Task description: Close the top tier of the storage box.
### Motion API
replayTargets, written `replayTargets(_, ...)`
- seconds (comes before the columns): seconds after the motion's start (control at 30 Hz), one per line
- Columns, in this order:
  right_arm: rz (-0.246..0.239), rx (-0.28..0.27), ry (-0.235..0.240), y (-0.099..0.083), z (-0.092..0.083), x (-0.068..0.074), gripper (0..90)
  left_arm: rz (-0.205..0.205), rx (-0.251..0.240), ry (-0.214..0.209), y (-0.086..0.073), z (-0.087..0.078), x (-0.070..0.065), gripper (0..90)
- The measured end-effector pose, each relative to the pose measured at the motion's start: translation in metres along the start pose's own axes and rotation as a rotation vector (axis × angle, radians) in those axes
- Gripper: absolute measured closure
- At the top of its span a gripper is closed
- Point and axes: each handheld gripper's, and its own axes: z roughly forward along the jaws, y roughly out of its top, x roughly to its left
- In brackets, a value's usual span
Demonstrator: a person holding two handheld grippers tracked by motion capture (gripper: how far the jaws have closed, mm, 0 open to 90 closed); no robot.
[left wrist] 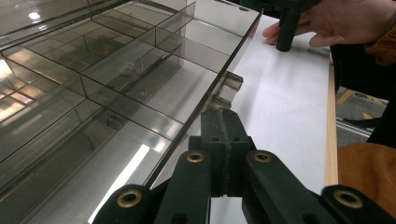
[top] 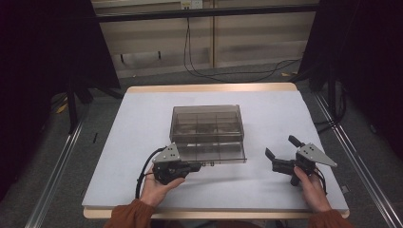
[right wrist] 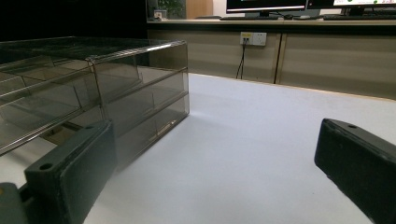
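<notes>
At a white tabletop (top: 142,123), a person works a smoked-plastic drawer box (top: 207,124) with a pair of hand-held tongs. The left tongs (top: 202,165) are pinched fully shut at the near edge of the lowest drawer (top: 214,153), which stands pulled out toward the person; in the left gripper view the closed jaws sit just short of the drawer's small front tab (left wrist: 227,87), and whether they clamp it cannot be told. The right tongs (top: 281,148) stand wide open and empty, resting on the tabletop to the right of the box, near but apart from it. The pull looks best done straight and level toward the near edge, slowly, so the tray does not jam, with the free tongs ready to steady the box should it slide.
</notes>
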Motion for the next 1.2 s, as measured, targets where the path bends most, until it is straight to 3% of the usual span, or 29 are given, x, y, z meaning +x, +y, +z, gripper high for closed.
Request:
replayTargets(0.2, -0.001, -0.002, -0.004, -0.0001, 0.0002, 0.0002, 0.0, 0.002, -0.004, 0.008, 0.0009, -0.0003, 0.0013, 90.0)
replayTargets(0.3, 0.001, 0.001, 0.000, 0.0000, 0.0000, -0.0001, 0.0, -0.018, -0.008, 0.001, 0.0012, 0.0004, 0.0026, 90.0)
replayTargets(1.1, -0.001, -0.003, -0.003, -0.0001, 0.0002, 0.0002, 0.0, 0.001, -0.004, 0.018, 0.0054, 0.0029, 0.0045, 90.0)
replayTargets(1.2, -0.002, -0.002, -0.004, -0.0001, 0.0001, 0.0004, 0.0, -0.014, -0.010, 0.019, 0.0040, 0.0033, 0.0039, 90.0)
